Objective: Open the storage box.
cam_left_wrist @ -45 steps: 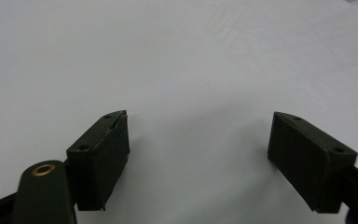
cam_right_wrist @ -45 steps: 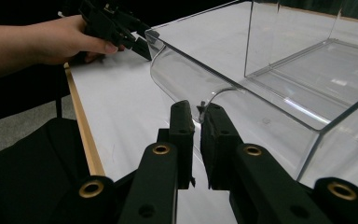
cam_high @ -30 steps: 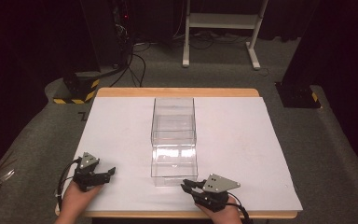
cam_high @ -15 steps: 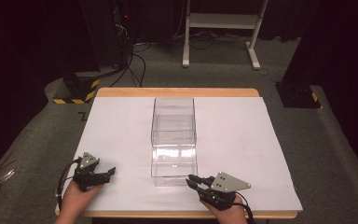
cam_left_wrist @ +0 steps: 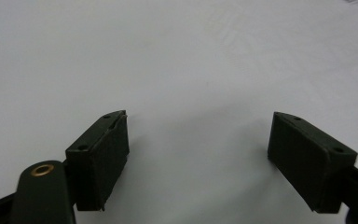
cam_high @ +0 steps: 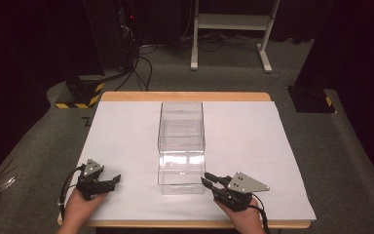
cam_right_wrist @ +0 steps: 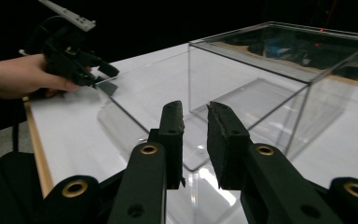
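Nearly closed, the right gripper [cam_high: 208, 180] points its jaws at the near right corner of a clear acrylic box [cam_high: 181, 146], with only a narrow gap between the two pads and nothing held; the jaws have just been opening slightly. From the right gripper view, the fingertips [cam_right_wrist: 173, 112] sit just short of the box's near lower edge, though whether they touch it cannot be told. The open-topped box stands upright in the middle of the white table cover [cam_high: 126, 131], its long side running from near to far. At near left, the left gripper [cam_high: 113, 180] rests low over the cover, well apart from the box, its jaws spread wide with bare white surface between them. Broad open room lies on both sides of the box, left and right, out to the cover's edges. A strip of wooden table edge [cam_high: 185, 96] shows at the far side, beyond it a grey carpeted floor [cam_high: 360, 161].
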The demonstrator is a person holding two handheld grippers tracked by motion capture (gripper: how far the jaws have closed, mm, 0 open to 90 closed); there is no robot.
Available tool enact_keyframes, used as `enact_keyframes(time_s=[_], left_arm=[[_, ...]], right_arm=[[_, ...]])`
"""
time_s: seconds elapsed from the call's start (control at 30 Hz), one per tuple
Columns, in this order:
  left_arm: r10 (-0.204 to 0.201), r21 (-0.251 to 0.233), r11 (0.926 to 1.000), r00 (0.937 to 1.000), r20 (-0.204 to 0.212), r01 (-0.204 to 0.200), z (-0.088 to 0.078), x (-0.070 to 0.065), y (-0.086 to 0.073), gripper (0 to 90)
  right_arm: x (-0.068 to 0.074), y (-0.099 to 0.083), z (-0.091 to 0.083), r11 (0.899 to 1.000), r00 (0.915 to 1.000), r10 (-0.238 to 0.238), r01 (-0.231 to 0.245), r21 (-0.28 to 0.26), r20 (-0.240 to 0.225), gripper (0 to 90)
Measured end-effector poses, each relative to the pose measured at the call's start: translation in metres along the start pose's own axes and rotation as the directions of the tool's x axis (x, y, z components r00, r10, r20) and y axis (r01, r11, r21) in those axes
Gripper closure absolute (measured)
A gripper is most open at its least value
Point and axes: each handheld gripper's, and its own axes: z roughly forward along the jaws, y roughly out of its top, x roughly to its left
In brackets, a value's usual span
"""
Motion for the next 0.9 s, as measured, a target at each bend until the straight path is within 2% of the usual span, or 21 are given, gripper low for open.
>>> enact_keyframes(time_s=[0.07, 0.27, 0.5, 0.6, 0.63, 0.8, 0.9], left_arm=[[0.002, 0.0, 1.0, 1.0, 0.0, -0.002, 0.0, 0.0, 0.0, 20.6], [-0.001, 0.0, 1.0, 1.0, 0.0, 0.001, 0.0, 0.0, 0.0, 20.6], [0.002, 0.0, 1.0, 1.0, -0.001, -0.002, 0.0, 0.0, 0.0, 20.6], [0.0, 0.0, 1.0, 1.0, 0.0, 0.0, 0.0, 0.0, 0.0, 20.6], [0.002, 0.0, 1.0, 1.0, -0.001, -0.002, 0.0, 0.0, 0.0, 20.7], [-0.001, 0.0, 1.0, 1.0, 0.0, 0.001, 0.0, 0.0, 0.0, 20.6], [-0.001, 0.0, 1.0, 1.0, 0.0, 0.001, 0.0, 0.0, 0.0, 20.6]], right_arm=[[-0.007, -0.001, -0.001, 1.0, 0.9996, -0.001, 0.001, 0.001, 0.03, 75.2], [-0.019, -0.004, -0.004, 1.0, 0.9976, 0.022, -0.022, -0.001, 0.066, 73.9], [-0.036, -0.008, -0.013, 0.999, 0.9898, 0.047, -0.047, -0.003, 0.134, 71.8], [-0.041, -0.009, -0.015, 0.999, 0.9871, 0.04, -0.041, 0.004, 0.155, 71.2], [-0.046, -0.01, -0.018, 0.999, 0.9832, 0.044, -0.045, 0.002, 0.177, 70.4], [-0.058, -0.013, -0.026, 0.998, 0.9725, 0.057, -0.059, 0.006, 0.226, 69.3], [-0.066, -0.017, -0.031, 0.997, 0.9626, 0.077, -0.081, 0.006, 0.26, 69.0]])
